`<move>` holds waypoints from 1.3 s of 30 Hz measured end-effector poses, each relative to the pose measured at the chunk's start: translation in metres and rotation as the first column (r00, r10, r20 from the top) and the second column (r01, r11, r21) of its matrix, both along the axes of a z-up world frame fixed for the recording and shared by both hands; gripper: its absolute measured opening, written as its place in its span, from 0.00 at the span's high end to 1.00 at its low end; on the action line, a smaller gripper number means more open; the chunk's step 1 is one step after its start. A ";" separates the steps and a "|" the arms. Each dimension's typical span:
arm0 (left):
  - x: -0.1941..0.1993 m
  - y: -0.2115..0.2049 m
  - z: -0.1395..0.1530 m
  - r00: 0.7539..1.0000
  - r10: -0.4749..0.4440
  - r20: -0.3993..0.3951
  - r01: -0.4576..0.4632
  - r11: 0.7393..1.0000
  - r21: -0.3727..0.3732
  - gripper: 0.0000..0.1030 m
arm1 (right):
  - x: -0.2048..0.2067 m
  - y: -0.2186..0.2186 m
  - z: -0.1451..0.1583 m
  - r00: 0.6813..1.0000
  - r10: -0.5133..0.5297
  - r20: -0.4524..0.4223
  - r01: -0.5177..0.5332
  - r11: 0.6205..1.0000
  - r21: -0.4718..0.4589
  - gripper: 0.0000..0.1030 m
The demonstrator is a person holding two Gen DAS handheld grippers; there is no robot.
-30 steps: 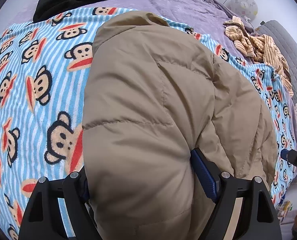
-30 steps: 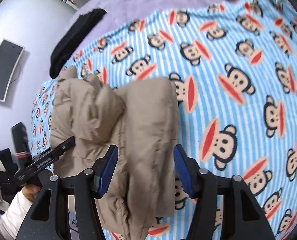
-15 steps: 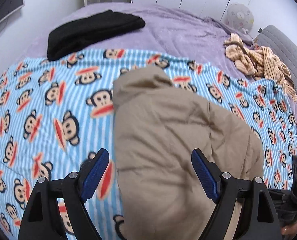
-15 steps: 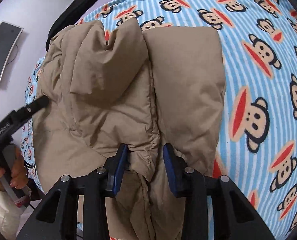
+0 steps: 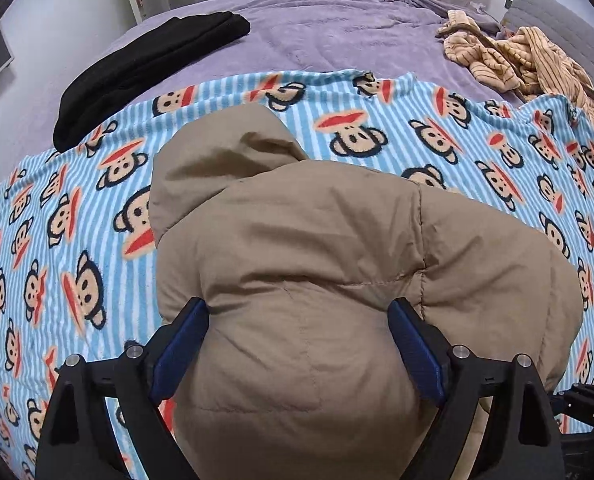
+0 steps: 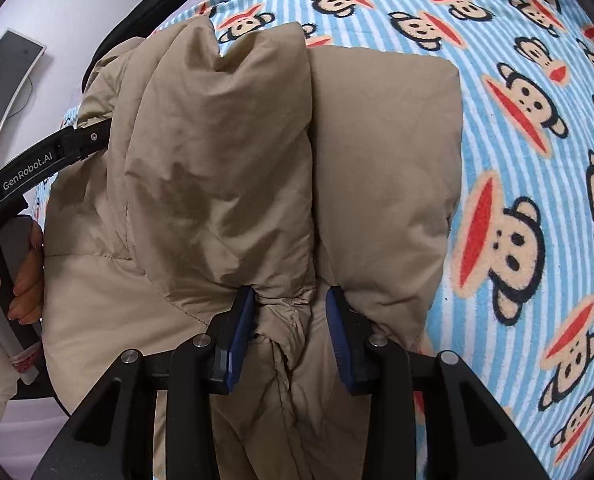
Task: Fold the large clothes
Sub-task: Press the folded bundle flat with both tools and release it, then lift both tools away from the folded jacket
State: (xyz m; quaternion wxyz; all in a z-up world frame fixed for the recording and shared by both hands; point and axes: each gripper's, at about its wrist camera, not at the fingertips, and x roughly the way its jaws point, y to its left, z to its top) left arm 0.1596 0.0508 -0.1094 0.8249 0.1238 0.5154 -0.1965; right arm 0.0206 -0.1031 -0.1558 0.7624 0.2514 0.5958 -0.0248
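Note:
A tan hooded puffer jacket (image 5: pixel 317 248) lies bunched on a blue striped monkey-print blanket (image 5: pixel 77 220), its hood pointing to the far side. My left gripper (image 5: pixel 301 312) straddles the jacket's near bulge. Its jaws are opening and the padding fills the gap between the blue pads without being pinched. In the right wrist view the jacket (image 6: pixel 217 160) shows two puffy folds side by side. My right gripper (image 6: pixel 289 300) is shut on a gathered ridge of fabric between those folds. The left gripper's finger (image 6: pixel 57 152) and the hand (image 6: pixel 25 272) holding it show at the jacket's left edge.
A purple bedspread (image 5: pixel 337 28) lies beyond the blanket. On it are a folded black garment (image 5: pixel 149 64) at the far left and a crumpled tan striped garment (image 5: pixel 517 60) at the far right. A grey headboard (image 5: pixel 569 40) is on the right, a monitor (image 6: pixel 13 76) stands off the bed's left side.
The right gripper sank onto the jacket and closed on a ridge of fabric. The left gripper shifted over the jacket's near bulge, and its jaws spread a little wider.

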 end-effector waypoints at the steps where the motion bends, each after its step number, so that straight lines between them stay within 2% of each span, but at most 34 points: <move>1: 0.001 0.002 0.000 1.000 0.003 -0.003 -0.003 1.000 -0.002 0.12 | -0.001 -0.001 0.000 1.000 -0.009 -0.002 0.009 1.000 0.011 0.62; 4: 0.001 0.005 -0.003 1.000 0.006 -0.003 -0.006 1.000 -0.010 0.12 | -0.004 0.000 0.021 1.000 -0.019 -0.008 0.018 1.000 -0.024 0.62; 8: 0.000 0.005 -0.003 1.000 0.008 0.006 -0.008 1.000 -0.003 0.12 | -0.012 0.003 0.074 0.989 -0.015 0.149 0.027 0.996 -0.084 0.62; 10: -0.001 0.005 -0.003 1.000 0.009 0.008 -0.009 1.000 0.002 0.12 | -0.003 0.005 0.090 0.981 -0.002 0.194 0.026 0.992 -0.122 0.62; 13: -0.001 0.005 -0.004 1.000 0.010 0.007 -0.010 1.000 0.002 0.11 | 0.022 0.005 0.082 0.984 0.006 0.179 0.017 0.992 -0.127 0.62; 15: 0.000 0.006 -0.004 1.000 0.016 0.004 -0.016 1.000 0.004 0.11 | 0.037 0.009 0.056 0.994 -0.001 0.108 0.014 0.992 -0.123 0.62; 17: 0.000 0.006 -0.004 1.000 0.022 0.002 -0.022 1.000 0.009 0.11 | 0.041 0.000 0.035 0.998 -0.031 0.051 0.035 0.997 -0.066 0.62; 19: 0.000 0.008 -0.001 1.000 0.030 -0.001 -0.030 0.999 0.016 0.11 | 0.042 -0.004 0.026 0.998 -0.052 0.040 0.054 0.998 -0.043 0.63; 23: -0.009 0.019 0.014 0.998 0.048 -0.027 -0.048 0.999 -0.006 0.11 | 0.039 0.007 0.032 1.000 -0.021 0.018 0.022 0.997 -0.074 0.63; 26: -0.023 0.033 0.030 0.998 0.048 -0.033 -0.049 0.998 -0.028 0.11 | 0.035 0.004 0.037 1.000 -0.023 0.014 0.023 0.998 -0.055 0.63; 30: -0.047 0.052 0.045 0.998 0.038 -0.054 -0.040 0.999 -0.024 0.11 | 0.023 0.000 0.050 0.999 -0.044 0.022 0.044 0.999 0.006 0.60; 35: -0.076 0.074 0.058 0.995 0.057 -0.084 -0.060 0.998 -0.031 0.11 | -0.002 0.005 0.070 0.999 -0.042 0.018 0.041 0.999 0.029 0.60; 39: -0.090 0.089 0.066 0.991 0.087 -0.104 -0.091 0.995 -0.040 0.11 | -0.022 0.012 0.081 0.999 -0.050 0.011 0.049 0.998 0.037 0.51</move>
